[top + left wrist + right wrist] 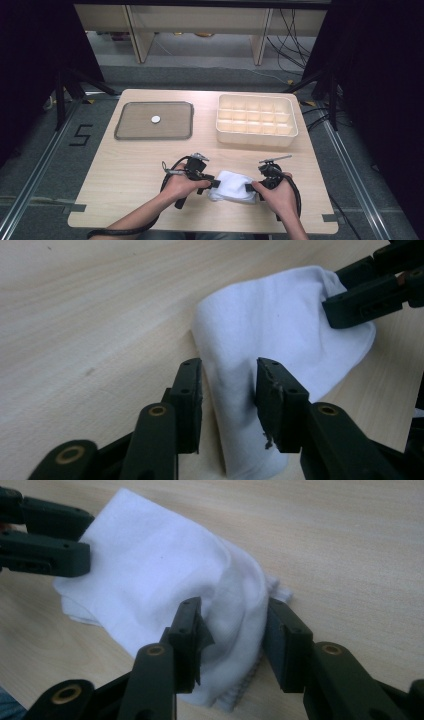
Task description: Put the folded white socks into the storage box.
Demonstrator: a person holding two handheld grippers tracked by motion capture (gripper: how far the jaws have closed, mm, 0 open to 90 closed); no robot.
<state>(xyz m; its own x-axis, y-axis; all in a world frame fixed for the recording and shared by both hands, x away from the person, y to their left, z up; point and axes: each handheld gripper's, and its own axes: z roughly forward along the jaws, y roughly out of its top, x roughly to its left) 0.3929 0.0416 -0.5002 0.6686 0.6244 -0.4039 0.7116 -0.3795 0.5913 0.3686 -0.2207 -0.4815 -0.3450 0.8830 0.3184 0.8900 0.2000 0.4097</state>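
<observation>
On the near edge of the one wooden table [135, 165], between the two hands: one white cloth [232, 186], bunched into a soft folded lump, lying flat on the bare wood. At its left end, the left gripper [214, 184], held in one hand; at its right end, the right gripper [250, 187], held in the other. Two grippers in all, facing each other across the cloth, with two black jaws each.

In the left gripper view: left gripper [228, 390] half closed around a raised fold of the cloth [280, 330], both pads against the fabric, a pinch on it. Farther off, at the upper right, the other gripper's two jaws at the opposite end.

In the right gripper view: right gripper [231, 635] likewise at a middling gap, bulged cloth [160, 575] filling the space between the pads and pressed on both sides. A stitched hem visible at the lower edge.

Farther back on the table, well apart from the cloth: one flat grey tray [130, 134] at the left, carrying one small white round disc [156, 119] near its middle; one cream compartment box [257, 140] at the right, split into many small cells, too small to count surely.
</observation>
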